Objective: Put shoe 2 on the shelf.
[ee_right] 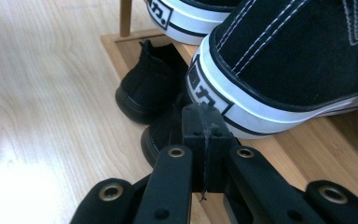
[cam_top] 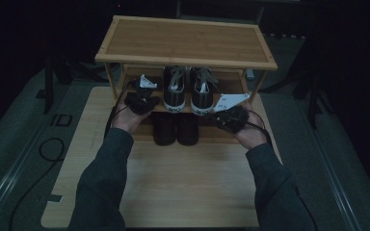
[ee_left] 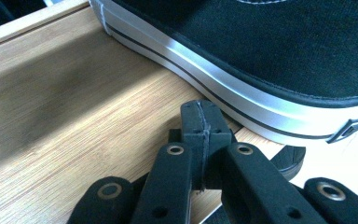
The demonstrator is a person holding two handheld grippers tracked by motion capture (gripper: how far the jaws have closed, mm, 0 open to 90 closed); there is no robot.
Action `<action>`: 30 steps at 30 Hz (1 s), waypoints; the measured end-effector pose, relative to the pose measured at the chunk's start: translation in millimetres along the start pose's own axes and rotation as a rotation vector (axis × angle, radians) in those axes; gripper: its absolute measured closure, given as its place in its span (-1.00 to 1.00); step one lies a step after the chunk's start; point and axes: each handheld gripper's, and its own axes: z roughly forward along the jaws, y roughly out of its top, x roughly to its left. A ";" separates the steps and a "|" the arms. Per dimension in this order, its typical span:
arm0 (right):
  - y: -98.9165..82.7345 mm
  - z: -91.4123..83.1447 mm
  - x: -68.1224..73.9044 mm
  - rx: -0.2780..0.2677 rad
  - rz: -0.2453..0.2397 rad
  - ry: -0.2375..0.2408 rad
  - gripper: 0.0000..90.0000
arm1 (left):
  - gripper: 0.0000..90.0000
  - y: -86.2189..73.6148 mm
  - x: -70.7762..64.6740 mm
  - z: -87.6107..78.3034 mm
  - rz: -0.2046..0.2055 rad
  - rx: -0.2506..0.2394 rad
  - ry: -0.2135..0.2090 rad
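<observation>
Two black canvas sneakers with white soles stand side by side on the rack's middle shelf, the left one (cam_top: 175,94) and the right one (cam_top: 202,95), heels toward me. My left gripper (cam_top: 142,91) is shut and empty beside the left sneaker's outer side; up close its joined jaw tips (ee_left: 201,122) sit at the white sole (ee_left: 223,91). My right gripper (cam_top: 226,113) is shut and empty by the right sneaker's heel; its tips (ee_right: 204,125) lie just below the sneaker heel (ee_right: 279,70). All-black shoes (cam_top: 176,127) stand on the bottom shelf.
The wooden shoe rack (cam_top: 185,41) stands on a light wooden board (cam_top: 188,187), its top shelf bare. A rack leg (ee_right: 126,17) rises behind the black shoes (ee_right: 151,86). Dark floor with a cable (cam_top: 50,149) lies left of the board.
</observation>
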 end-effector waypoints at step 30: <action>11.8 19.1 6.6 0.027 -0.050 0.001 1.00 | 1.00 -0.4 0.2 -0.1 -0.001 0.000 0.001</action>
